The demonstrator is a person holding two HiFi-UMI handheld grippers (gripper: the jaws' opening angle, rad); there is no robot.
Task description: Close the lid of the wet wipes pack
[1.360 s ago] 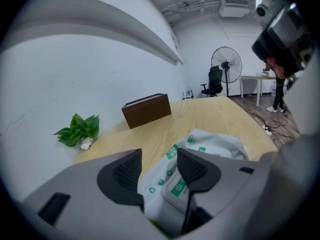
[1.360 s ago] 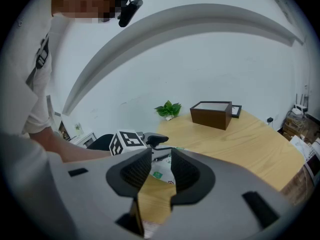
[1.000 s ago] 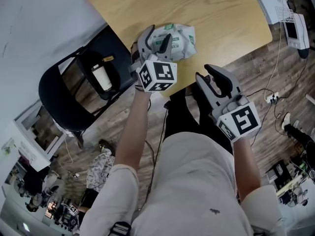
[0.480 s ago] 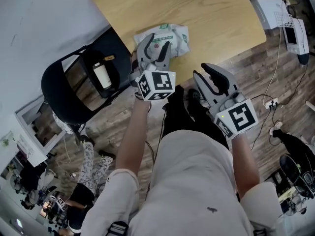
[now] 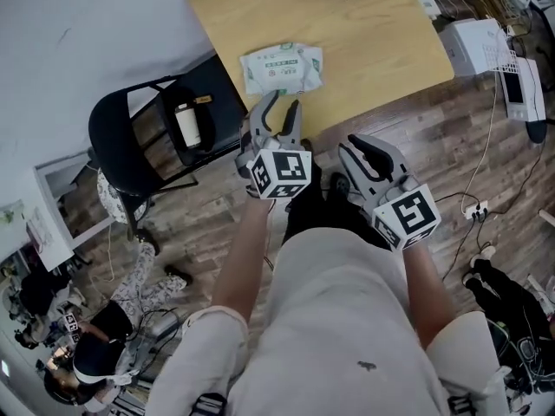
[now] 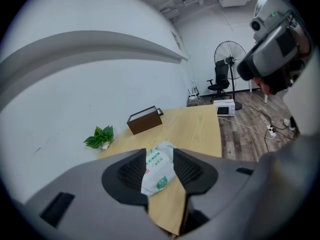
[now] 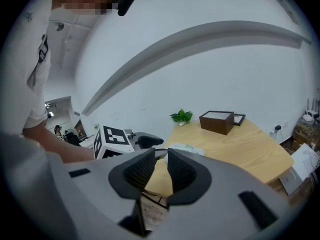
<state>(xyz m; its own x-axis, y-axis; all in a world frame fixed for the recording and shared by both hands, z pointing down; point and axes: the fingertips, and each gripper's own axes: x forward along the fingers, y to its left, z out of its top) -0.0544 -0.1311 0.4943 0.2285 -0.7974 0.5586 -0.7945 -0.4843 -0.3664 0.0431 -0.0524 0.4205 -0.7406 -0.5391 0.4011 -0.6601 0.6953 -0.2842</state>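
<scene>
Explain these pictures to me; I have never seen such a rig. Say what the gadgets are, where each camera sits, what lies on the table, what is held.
There is no robot: a person holds a two-fingered gripper in each hand, the left gripper and the right gripper; the patterned cubes are part of them. The head view looks down from the person's head. The other two views ride on the grippers and look along their fingers. On the table lie a wet wipes pack, a brown box and a plant. Nothing is held: both pairs of fingers are closing on air. The pack shows beyond the left fingers, untouched.
</scene>
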